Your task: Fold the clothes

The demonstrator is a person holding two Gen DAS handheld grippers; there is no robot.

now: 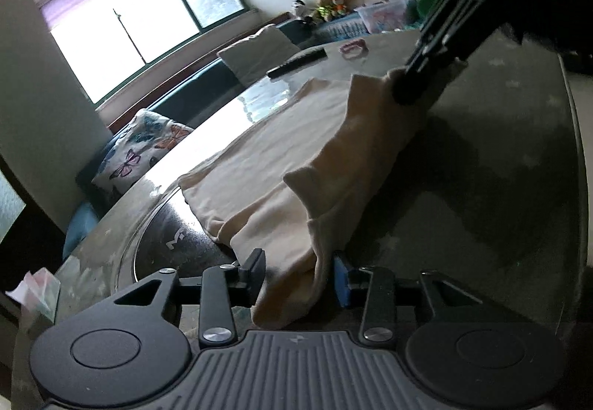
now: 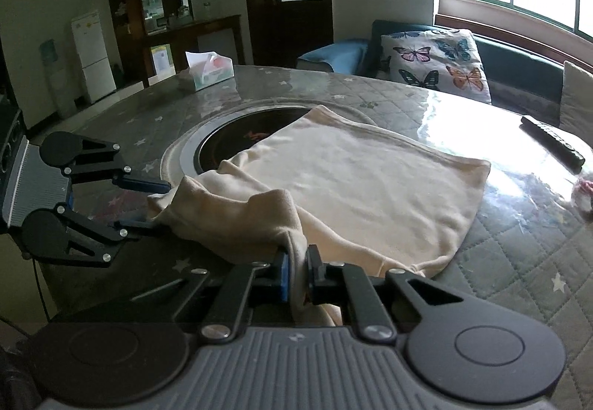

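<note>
A cream garment (image 2: pixel 370 187) lies spread on the table (image 2: pixel 519 243), its near edge gathered into a raised ridge. In the right wrist view my right gripper (image 2: pixel 296 261) is shut on a bunched fold of that edge. The left wrist view shows the same gripper (image 1: pixel 404 91) at the upper right, clamped on the far corner of the garment (image 1: pixel 278 150). My left gripper (image 1: pixel 298 276) stands open, with the other end of the ridge hanging loosely between its jaws. From the right wrist view the left gripper (image 2: pixel 155 204) is at the left, its jaws apart around the cloth corner.
A dark round hob (image 2: pixel 222 143) is set into the table, partly under the garment. A remote (image 2: pixel 552 145) and a small pink item (image 1: pixel 354 48) lie beyond the cloth. A tissue box (image 2: pixel 209 70) stands at the far edge. A sofa with a butterfly cushion (image 2: pixel 433 61) borders the table.
</note>
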